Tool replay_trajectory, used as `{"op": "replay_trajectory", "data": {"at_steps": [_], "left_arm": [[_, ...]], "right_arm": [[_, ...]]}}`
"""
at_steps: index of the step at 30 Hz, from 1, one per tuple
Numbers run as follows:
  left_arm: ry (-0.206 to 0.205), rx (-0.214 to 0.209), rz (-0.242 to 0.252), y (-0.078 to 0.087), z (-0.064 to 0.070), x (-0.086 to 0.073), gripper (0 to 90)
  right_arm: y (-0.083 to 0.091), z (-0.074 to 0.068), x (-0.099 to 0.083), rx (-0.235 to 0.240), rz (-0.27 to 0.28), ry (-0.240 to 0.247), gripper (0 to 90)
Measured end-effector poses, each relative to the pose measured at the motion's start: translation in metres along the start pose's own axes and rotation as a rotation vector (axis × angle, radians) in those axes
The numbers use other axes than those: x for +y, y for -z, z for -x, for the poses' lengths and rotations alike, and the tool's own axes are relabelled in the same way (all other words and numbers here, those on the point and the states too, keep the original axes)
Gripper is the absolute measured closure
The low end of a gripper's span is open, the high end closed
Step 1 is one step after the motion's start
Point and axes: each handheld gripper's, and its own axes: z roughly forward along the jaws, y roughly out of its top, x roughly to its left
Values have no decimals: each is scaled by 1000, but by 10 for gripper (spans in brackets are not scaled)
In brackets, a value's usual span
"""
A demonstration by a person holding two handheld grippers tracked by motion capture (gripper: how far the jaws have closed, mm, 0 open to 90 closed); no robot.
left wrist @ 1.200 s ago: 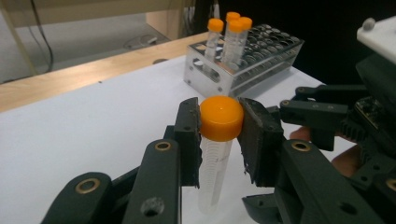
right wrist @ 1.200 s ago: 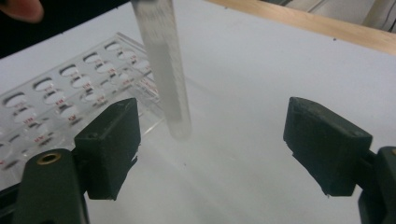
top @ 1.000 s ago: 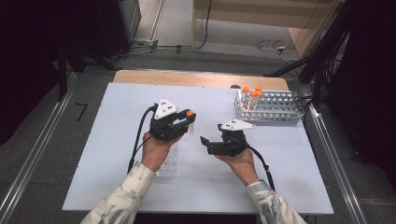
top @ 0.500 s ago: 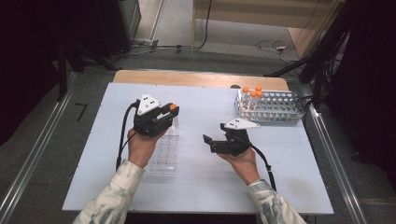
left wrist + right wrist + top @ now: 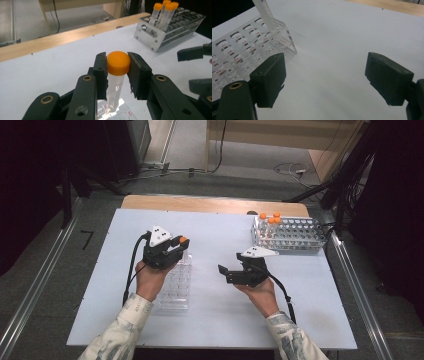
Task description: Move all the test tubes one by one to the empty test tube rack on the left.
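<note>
Moved: my left tool (image 5: 176,251) carried the orange-capped tube (image 5: 115,75) leftward over the clear rack (image 5: 176,284).
Left tool: clamped on tube's cap.
Right tool (image 5: 332,80): jaws apart, above bench (image 5: 215,235).

The tube (image 5: 114,91) is clear, ribbed plastic under a smooth, matt orange cap (image 5: 118,63). The left gripper (image 5: 117,72) has matt black plastic arms with brass-looking rivets and rough, chipped pads (image 5: 138,72). At 2 o'clock the metal rack (image 5: 289,233) looks brushed and dull. The clear rack (image 5: 249,47) is glossy see-through plastic. The table (image 5: 215,325) is smooth matt white, edged at 12 o'clock by a pale wood strip (image 5: 215,205).
</note>
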Motion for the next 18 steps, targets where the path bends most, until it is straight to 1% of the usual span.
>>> {"op": "replay_trajectory", "data": {"at_steps": [3,5,8,10,15,18], "left_arm": [[-9,-4,-30,-4,0,-6,701],[-24,-1,-46,-6,2,-9,701],[-35,3,-52,-8,4,-13,700],[-26,1,-52,-8,3,-14,699],[-27,1,-59,-9,3,-15,696],[-13,-4,-57,-9,2,-15,687]], "right_arm": [[-1,1,0,0,-9,-3,158],[-2,2,-1,0,-19,-10,158],[-3,2,-1,2,-23,-17,158],[-2,2,-1,2,-21,-16,158],[-2,2,-1,0,-21,-16,158],[-2,3,0,-3,-20,-14,162]]}}
